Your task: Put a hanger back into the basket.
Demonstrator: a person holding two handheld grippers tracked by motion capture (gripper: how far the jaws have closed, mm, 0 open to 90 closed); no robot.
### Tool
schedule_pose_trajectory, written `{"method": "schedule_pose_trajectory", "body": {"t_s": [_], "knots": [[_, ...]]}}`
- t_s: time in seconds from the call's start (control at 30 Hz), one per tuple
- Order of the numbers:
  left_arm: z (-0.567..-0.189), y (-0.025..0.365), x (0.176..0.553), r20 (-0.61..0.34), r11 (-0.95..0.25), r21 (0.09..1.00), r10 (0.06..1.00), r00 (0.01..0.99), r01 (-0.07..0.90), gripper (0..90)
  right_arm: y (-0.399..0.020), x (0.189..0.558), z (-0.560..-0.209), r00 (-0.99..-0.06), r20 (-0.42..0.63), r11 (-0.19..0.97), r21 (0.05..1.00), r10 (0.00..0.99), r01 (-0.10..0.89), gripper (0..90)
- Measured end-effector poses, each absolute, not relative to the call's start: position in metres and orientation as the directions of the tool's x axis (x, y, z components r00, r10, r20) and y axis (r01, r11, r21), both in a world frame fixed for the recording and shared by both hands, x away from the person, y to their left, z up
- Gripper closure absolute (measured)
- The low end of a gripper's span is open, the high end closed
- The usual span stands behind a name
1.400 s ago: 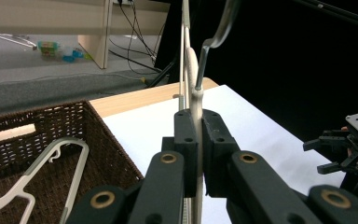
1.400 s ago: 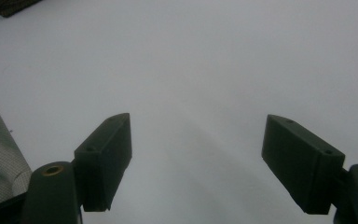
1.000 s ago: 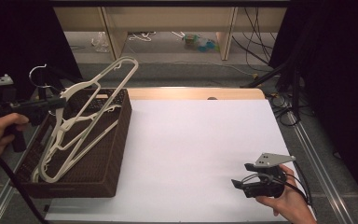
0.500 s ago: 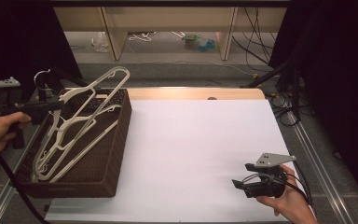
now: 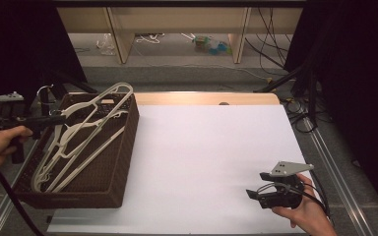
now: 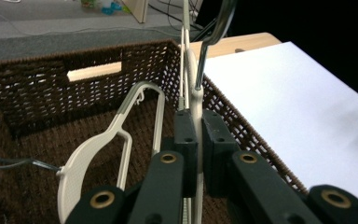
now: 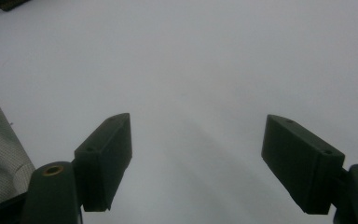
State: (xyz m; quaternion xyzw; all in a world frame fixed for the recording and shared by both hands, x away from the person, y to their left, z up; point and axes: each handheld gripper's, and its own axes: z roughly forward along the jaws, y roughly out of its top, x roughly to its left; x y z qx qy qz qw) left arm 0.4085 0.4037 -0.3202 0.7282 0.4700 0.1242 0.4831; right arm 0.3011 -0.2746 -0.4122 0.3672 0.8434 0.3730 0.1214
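Whereas a second ago the cream hanger [image 5: 94, 109] stood raised well above the wicker basket [image 5: 123, 167], it now sits lower, its far end dipping toward the basket's far rim while the left gripper [image 5: 54, 119] has come down with it. The left gripper is clamped on the hanger's neck, just below the metal hook [image 6: 212, 42] (the left gripper view shows the black pads pressed flat on the cream plastic). I judge the hanger is being lowered into the basket at the left of the desk [image 5: 211, 162], not taken out.

The right gripper [image 5: 257, 187] has not shifted: it rests at the near right of the desk, jaws apart, nothing between them.

Materials: the basket is dark brown woven wicker, rectangular, with a slot handle cut in its far wall. The hangers are thin, smooth, pale plastic with steel wire hooks; several more hangers [image 5: 64, 162] lie overlapped inside. The desk top is plain matt white.
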Motion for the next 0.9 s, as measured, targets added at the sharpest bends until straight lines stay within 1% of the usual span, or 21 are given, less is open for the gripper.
{"method": "schedule_pose_trajectory", "body": {"t_s": [0.13,0.27,0.3,0.5,0.67,0.9], "knots": [[-0.326,0.406,0.411,-0.287,-0.080,0.813,0.807,0.517,0.577,85.7,-0.276,0.301,-0.410,-0.708,0.068,0.469,0.704,0.703,0.534,25.5],[-0.335,0.406,0.414,-0.282,-0.101,0.792,0.814,0.507,0.602,85.7,-0.277,0.302,-0.410,-0.715,0.061,0.473,0.710,0.696,0.521,25.5],[-0.337,0.406,0.415,-0.287,-0.099,0.789,0.813,0.506,0.607,85.7,-0.277,0.301,-0.410,-0.708,0.066,0.469,0.705,0.704,0.532,25.5],[-0.352,0.413,0.417,-0.333,-0.064,0.768,0.809,0.484,0.637,85.5,-0.278,0.302,-0.410,-0.706,0.065,0.467,0.707,0.705,0.531,25.5],[-0.367,0.416,0.419,-0.340,-0.071,0.733,0.823,0.455,0.676,85.3,-0.277,0.301,-0.410,-0.705,0.073,0.466,0.701,0.705,0.539,25.6],[-0.383,0.418,0.428,-0.369,-0.032,0.713,0.832,0.413,0.700,84.7,-0.278,0.302,-0.410,-0.706,0.071,0.467,0.702,0.705,0.537,25.7]]}}
